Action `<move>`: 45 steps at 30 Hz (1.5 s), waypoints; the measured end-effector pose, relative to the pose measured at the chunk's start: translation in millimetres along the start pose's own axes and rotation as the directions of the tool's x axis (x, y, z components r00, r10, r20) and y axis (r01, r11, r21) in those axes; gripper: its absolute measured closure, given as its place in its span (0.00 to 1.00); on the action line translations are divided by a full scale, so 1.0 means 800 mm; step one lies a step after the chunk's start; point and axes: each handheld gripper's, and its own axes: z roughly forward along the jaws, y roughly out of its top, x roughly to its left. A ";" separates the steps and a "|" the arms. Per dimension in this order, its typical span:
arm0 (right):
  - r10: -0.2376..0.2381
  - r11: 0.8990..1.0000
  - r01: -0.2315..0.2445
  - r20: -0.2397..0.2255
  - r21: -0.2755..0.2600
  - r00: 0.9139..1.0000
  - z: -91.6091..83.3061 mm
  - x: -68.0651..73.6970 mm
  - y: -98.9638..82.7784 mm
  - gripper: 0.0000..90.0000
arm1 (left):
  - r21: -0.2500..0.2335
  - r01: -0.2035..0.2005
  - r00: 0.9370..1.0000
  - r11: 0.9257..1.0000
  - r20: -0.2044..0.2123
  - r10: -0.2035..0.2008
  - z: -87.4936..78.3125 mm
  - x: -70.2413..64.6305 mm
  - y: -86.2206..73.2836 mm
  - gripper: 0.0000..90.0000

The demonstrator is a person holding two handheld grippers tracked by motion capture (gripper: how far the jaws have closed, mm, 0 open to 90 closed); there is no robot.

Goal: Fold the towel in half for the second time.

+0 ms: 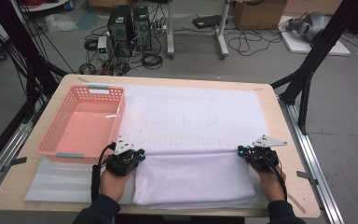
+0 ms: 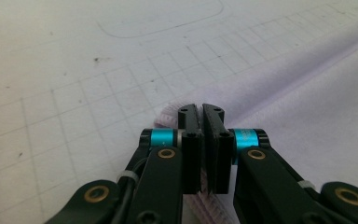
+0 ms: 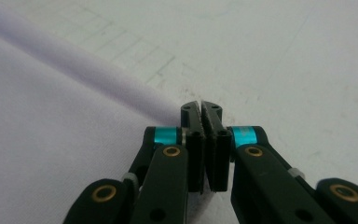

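Towel (image 1: 193,179) | folded, lavender, at 6 o'clock on white mat (image 1: 191,116) | long axis 9-to-3 | left gripper (image 1: 137,155) pinches far-left corner, right gripper (image 1: 241,150) far-right corner | free mat lies toward 12

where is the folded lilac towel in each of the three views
High view: folded lilac towel lies at bottom centre, between both grippers.
Left gripper view: right side, its ribbed corner in the closed jaws.
Right gripper view: left half.
Shared landmark: white gridded mat beyond the far fold.
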 end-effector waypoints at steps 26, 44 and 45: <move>0.122 0.991 -0.113 -0.149 0.067 0.981 0.019 -0.023 0.006 0.94 | -0.067 0.087 0.994 0.994 0.072 -0.082 0.027 0.018 0.034 0.92; 0.163 0.985 -0.157 0.083 -0.076 0.983 0.054 -0.066 0.071 0.70 | -0.180 0.075 0.997 0.981 -0.003 -0.077 0.084 0.040 0.110 0.58; 0.155 0.986 -0.148 0.100 -0.076 0.983 0.053 -0.065 0.070 0.68 | -0.182 0.062 0.998 0.981 0.003 -0.063 0.081 0.038 0.107 0.57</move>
